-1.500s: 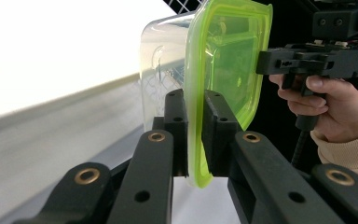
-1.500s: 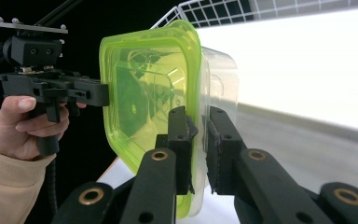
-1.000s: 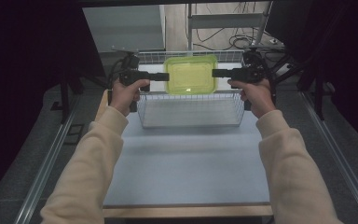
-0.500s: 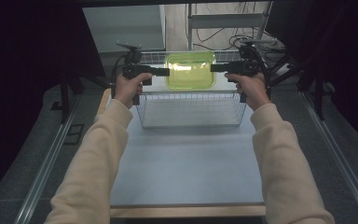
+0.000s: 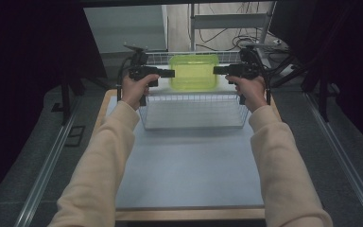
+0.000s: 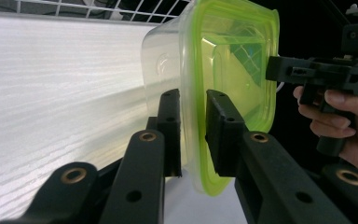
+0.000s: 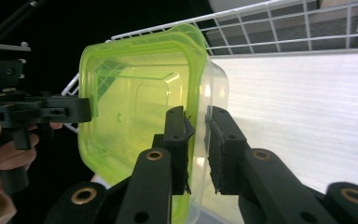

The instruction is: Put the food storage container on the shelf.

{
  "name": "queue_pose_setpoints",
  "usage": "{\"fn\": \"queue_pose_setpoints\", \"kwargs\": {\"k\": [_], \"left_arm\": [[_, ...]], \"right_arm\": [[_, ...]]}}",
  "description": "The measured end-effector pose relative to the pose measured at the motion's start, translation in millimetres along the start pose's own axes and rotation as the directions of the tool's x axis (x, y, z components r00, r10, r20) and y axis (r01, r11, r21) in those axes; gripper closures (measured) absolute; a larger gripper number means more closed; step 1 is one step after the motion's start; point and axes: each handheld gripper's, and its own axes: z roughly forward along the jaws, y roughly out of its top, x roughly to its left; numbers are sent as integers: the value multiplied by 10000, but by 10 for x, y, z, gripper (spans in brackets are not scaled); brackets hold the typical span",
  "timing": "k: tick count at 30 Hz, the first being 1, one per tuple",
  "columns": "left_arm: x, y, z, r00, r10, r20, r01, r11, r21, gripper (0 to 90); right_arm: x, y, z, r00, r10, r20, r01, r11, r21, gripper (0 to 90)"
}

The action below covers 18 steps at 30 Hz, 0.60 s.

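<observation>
Grippers, left gripper (image 5: 170,73) and right gripper (image 5: 216,70), each pinch a rim of the clear green-lidded plastic container (image 5: 194,72) over the far wire basket (image 5: 194,111), so keep it level, I reckon.

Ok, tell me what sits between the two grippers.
The lidded green container, held over the wire basket: in the high view the left gripper clamps one rim edge, the right gripper the opposite one.
</observation>
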Motion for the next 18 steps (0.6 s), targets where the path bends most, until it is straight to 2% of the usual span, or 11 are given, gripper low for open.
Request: {"fn": "queue_pose_setpoints", "kwargs": {"k": [5, 8, 10, 12, 13, 16, 18], "left_arm": [[14, 4, 58, 9998, -46, -209, 42, 9998, -185, 752], [17, 9, 92, 9996, -54, -294, 49, 9998, -171, 708], [37, 12, 113, 9995, -66, -300, 66, 10000, -7, 599], [47, 5, 116, 9994, -184, -299, 179, 9997, -164, 475], [41, 3, 115, 9992, -266, -286, 257, 9991, -334, 434], [21, 0, 91, 9986, -59, -533, 27, 9981, -610, 319], [3, -1, 72, 9984, 20, -571, -63, 9973, -738, 293]], "right_arm": [[-24, -15, 35, 9999, -57, 152, 59, 9999, -153, 750], [-37, -26, 53, 9996, -98, 255, 101, 9999, -111, 711], [-43, -33, 63, 9982, -242, 554, 245, 9997, -59, 606], [-44, -46, 60, 9965, -452, 708, 470, 9986, -234, 578], [-49, -48, 57, 9970, -461, 628, 478, 9985, -264, 542], [-58, -43, 26, 9955, -556, 769, 587, 9975, -386, 433], [-55, -40, 7, 9951, -608, 778, 646, 9968, -464, 412]]}}
